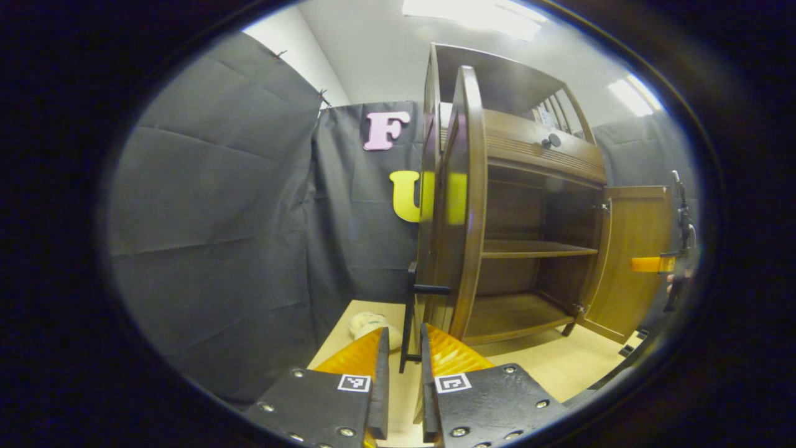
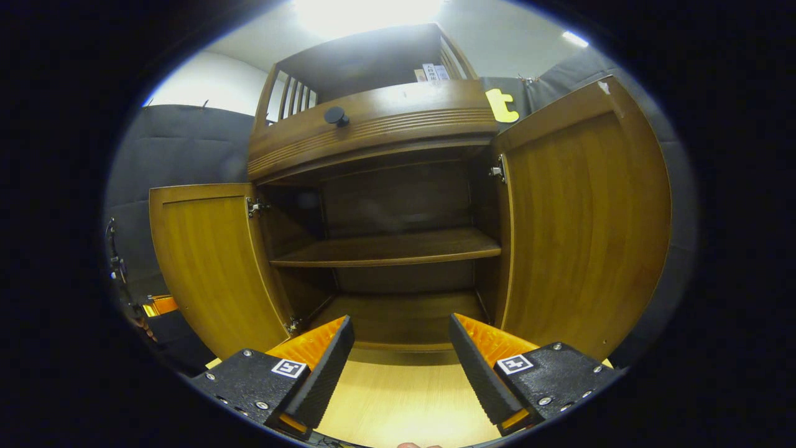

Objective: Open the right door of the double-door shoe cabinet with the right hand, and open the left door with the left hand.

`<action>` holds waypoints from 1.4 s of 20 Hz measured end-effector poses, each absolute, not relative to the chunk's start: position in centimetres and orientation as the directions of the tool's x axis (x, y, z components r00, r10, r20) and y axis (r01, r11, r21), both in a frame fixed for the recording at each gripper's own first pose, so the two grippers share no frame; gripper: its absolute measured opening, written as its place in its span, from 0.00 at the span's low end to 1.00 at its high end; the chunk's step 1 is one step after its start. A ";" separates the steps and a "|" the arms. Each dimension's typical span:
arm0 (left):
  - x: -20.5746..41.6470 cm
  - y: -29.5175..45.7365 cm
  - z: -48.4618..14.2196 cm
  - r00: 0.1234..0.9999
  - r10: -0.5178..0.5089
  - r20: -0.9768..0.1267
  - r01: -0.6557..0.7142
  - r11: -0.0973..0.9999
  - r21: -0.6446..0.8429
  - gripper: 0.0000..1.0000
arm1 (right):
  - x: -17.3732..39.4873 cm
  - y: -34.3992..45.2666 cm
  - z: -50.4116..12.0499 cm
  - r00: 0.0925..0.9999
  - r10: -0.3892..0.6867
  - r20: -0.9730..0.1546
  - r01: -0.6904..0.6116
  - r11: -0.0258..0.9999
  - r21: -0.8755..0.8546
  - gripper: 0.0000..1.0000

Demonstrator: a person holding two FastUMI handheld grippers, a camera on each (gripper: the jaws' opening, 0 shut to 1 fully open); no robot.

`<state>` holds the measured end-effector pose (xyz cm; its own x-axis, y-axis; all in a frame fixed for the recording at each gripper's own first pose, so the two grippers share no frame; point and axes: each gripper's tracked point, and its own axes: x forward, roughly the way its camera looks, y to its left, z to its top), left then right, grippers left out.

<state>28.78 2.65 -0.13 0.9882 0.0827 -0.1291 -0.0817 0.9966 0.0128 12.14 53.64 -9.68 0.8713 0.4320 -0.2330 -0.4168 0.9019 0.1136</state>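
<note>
Left gripper (image 1: 404, 361): jaws nearly closed around the thin dark handle (image 1: 410, 311) of the left door (image 1: 463, 205); contact unclear. That door stands swung out, edge-on. Right gripper (image 2: 401, 354): jaws wide apart, holding nothing, over the table (image 2: 404, 404). Beyond, cabinet (image 2: 373, 130) with both doors open; right door (image 2: 584, 224) swung wide, shelf (image 2: 385, 249) bare.

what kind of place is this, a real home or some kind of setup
Most likely a staged recording booth, not a home. Black cloth hangs as walls around a lone wooden shoe cabinet standing on a pale board floor, with strip lights overhead. The cabinet's shelves hold nothing.
</note>
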 end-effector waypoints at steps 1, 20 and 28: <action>28.7 2.8 0.2 0.987 0.106 -0.121 -0.106 0.994 0.010 0.28 | 12.1 53.0 -9.3 0.872 0.433 -0.228 -0.419 0.902 0.107 0.91; 27.5 1.6 4.5 0.915 0.402 0.015 -0.403 0.915 0.038 0.95 | 6.0 37.7 -5.9 0.938 0.297 -0.181 -0.285 0.954 0.088 0.91; 28.9 -2.2 4.7 0.962 0.270 0.033 -0.272 0.962 0.040 0.95 | 5.8 34.5 -5.1 0.955 0.246 -0.164 -0.238 0.969 0.063 0.95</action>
<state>28.95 -2.17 4.69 0.9622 0.2705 0.0331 -0.2717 0.9616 0.0400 5.77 34.48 -5.14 0.9554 0.2457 -0.1636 -0.2383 0.9691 0.0634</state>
